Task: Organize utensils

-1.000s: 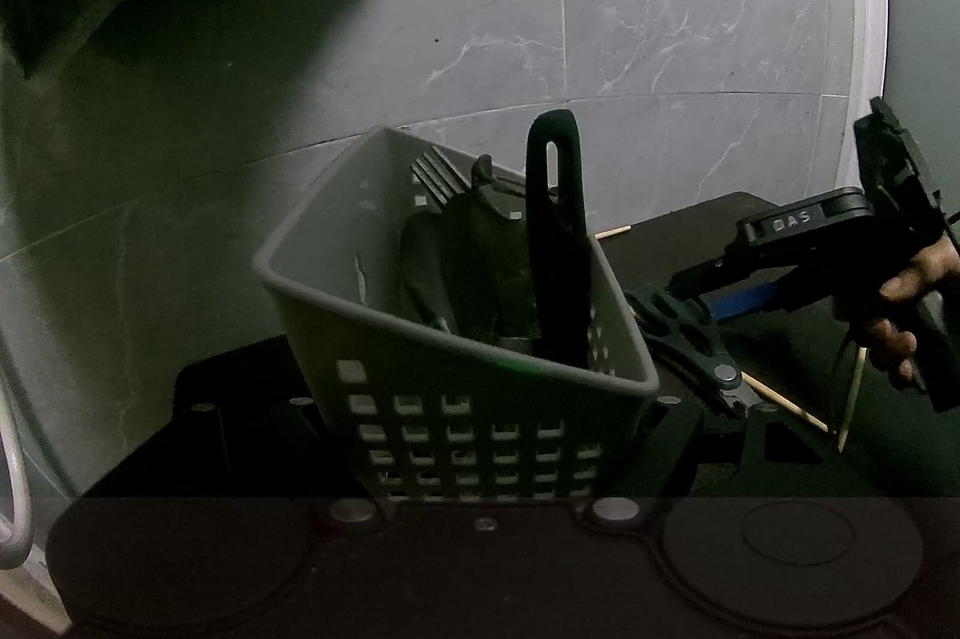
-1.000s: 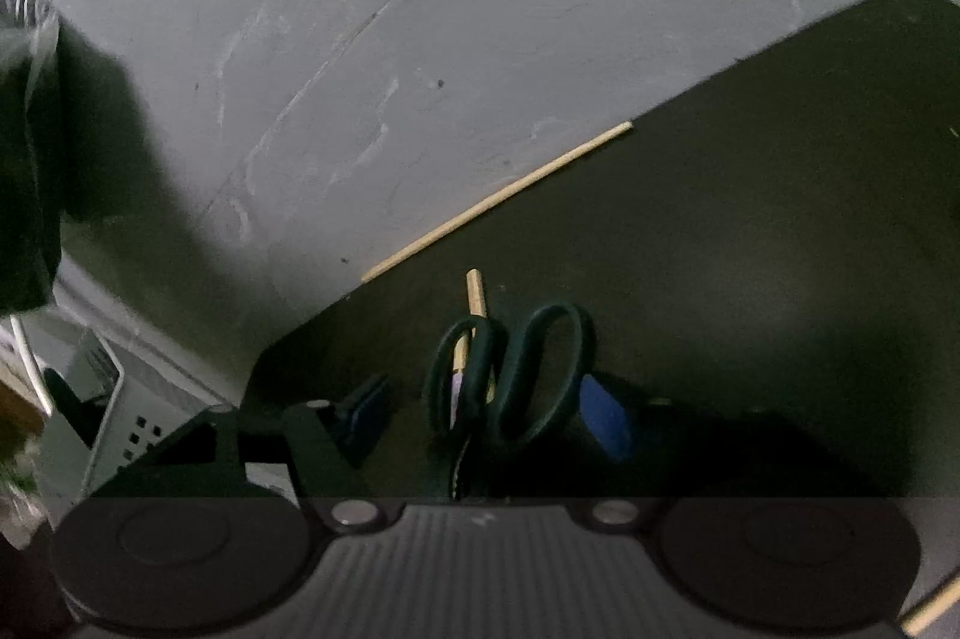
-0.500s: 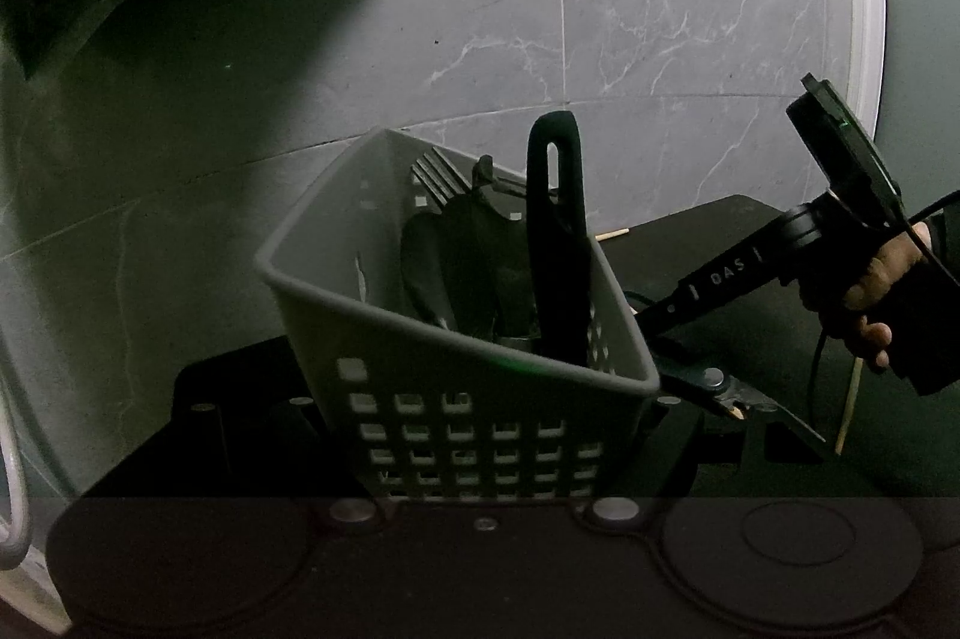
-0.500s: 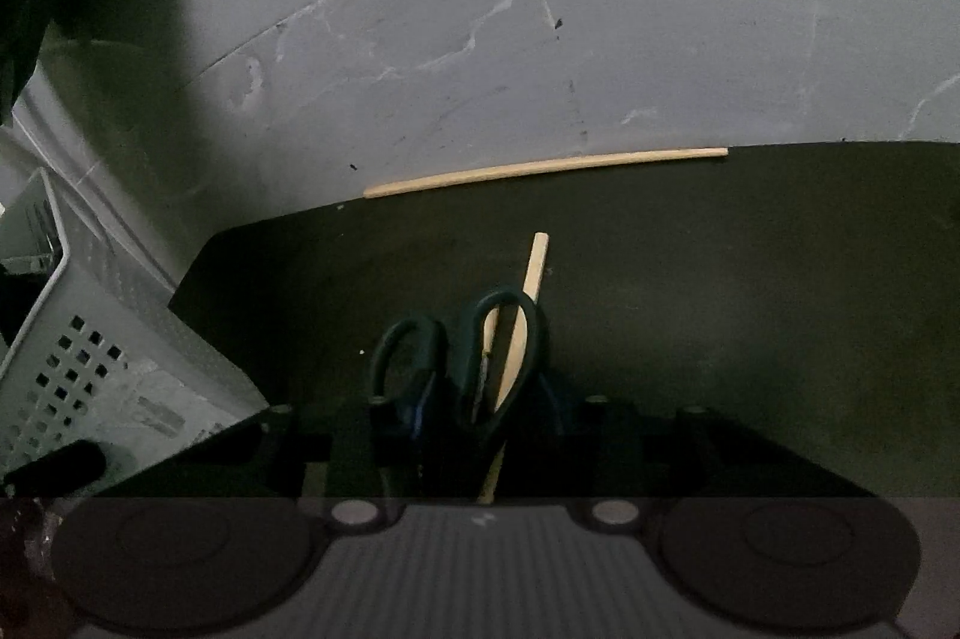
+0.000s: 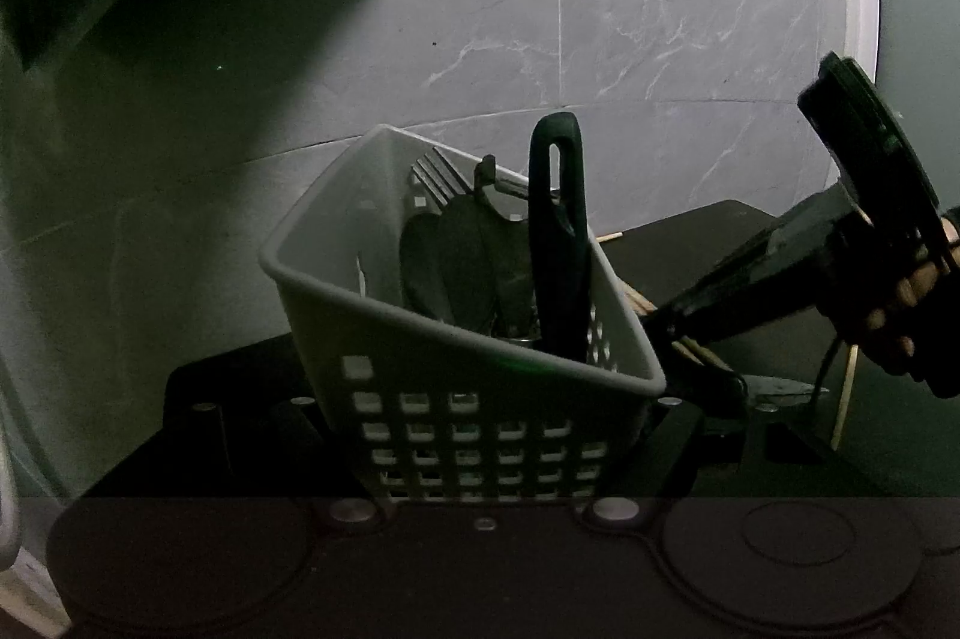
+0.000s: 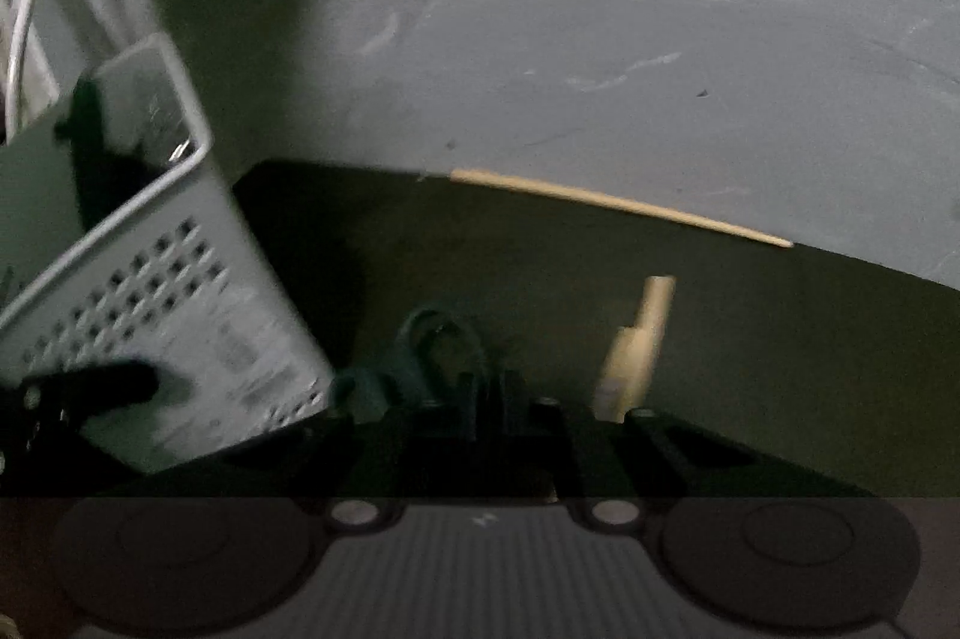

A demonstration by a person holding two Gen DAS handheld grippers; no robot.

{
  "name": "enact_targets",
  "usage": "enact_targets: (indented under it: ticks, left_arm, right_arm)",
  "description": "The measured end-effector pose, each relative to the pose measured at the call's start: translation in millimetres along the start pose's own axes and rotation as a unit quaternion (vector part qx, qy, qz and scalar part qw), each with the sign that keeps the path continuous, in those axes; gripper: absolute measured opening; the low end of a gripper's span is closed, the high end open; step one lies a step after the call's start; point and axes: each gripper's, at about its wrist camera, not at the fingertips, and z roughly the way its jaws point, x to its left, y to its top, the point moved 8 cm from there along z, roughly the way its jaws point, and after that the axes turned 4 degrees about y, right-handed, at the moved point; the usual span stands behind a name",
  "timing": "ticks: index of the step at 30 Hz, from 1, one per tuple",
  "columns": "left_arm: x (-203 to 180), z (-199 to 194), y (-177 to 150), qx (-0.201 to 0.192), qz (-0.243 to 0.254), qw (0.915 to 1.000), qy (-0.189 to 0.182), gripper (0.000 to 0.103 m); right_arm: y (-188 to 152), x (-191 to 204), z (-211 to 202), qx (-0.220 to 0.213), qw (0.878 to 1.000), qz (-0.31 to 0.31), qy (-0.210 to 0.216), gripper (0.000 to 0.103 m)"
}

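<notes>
A grey perforated basket (image 5: 480, 339) of dark utensils (image 5: 474, 267) is clamped, tilted, in the left gripper (image 5: 480, 459), offering its mouth. The right gripper (image 6: 480, 399), closed on green-handled scissors (image 6: 438, 339) and a chopstick (image 6: 636, 345), hovers beside it over the dark worktop (image 6: 780, 339).

My right gripper (image 5: 690, 339) is matte black with silver screws; bare-skinned fingers (image 5: 900, 315) wrap its handle.
</notes>
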Motion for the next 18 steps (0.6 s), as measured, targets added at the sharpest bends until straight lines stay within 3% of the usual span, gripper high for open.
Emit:
enact_targets:
  ticks: [11,18]
  left_arm:
    - [2.2,0.2,-3.5,-0.004,0.0,1.0,-0.005,0.078]
    - [4.1,-0.3,-4.0,-0.005,-0.002,1.0,-0.007,0.078]
  right_arm:
    - [-8.0,13.5,-11.2,0.0,0.999,0.028,0.034,0.007]
    - [-17.6,46.1,-40.1,-0.025,0.999,-0.018,0.027,0.008]
